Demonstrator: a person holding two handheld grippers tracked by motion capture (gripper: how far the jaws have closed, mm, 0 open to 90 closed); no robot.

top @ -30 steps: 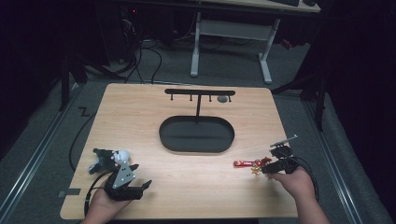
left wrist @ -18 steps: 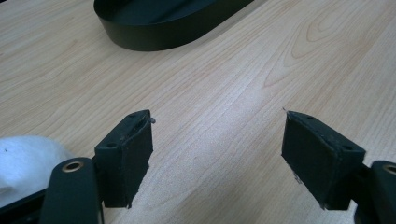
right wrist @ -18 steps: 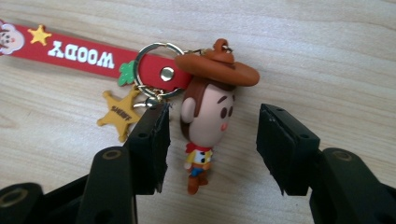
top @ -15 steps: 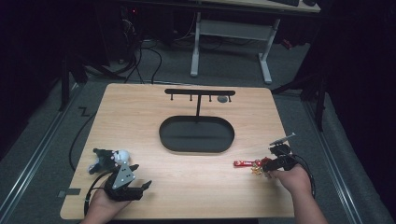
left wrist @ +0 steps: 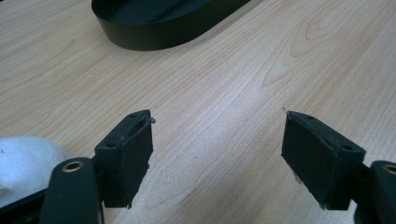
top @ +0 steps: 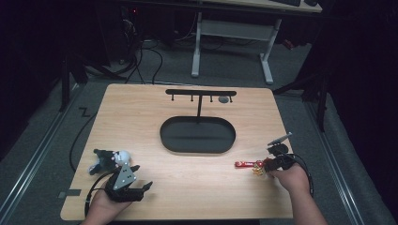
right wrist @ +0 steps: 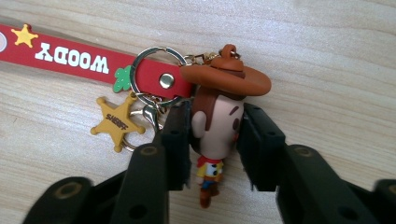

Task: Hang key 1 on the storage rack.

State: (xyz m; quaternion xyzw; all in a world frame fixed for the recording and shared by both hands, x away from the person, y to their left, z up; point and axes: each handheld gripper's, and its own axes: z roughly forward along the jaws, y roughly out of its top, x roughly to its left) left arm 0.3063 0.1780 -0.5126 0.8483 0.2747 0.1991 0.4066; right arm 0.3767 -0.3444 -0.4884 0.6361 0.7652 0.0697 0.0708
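Note:
A Woody keychain (right wrist: 217, 126) lies on the wooden table (top: 187, 187) at the front right. It has a red strap (right wrist: 70, 53), a key ring (right wrist: 156, 77) and a yellow sheriff star (right wrist: 116, 122). My right gripper (right wrist: 217, 116) has just been closing and is now shut, with its pads pressed on both sides of the figure's head. In the high view the keychain (top: 248, 164) stretches left from the right gripper (top: 266, 165). At the front left my left gripper (top: 142, 176) rests open, and its jaws (left wrist: 217, 135) stand wide apart over bare wood.
A black oval tray (top: 164, 140) sits mid-table, with a black hook stand (top: 200, 93) behind it that carries a small grey thing (top: 224, 99). A black and white toy (top: 109, 159) lies just behind the left gripper. The tray's wall (left wrist: 154, 32) is ahead of the left jaws.
The right hand has shifted only slightly at the keychain. The left hand, the toy and the tray are where they were.

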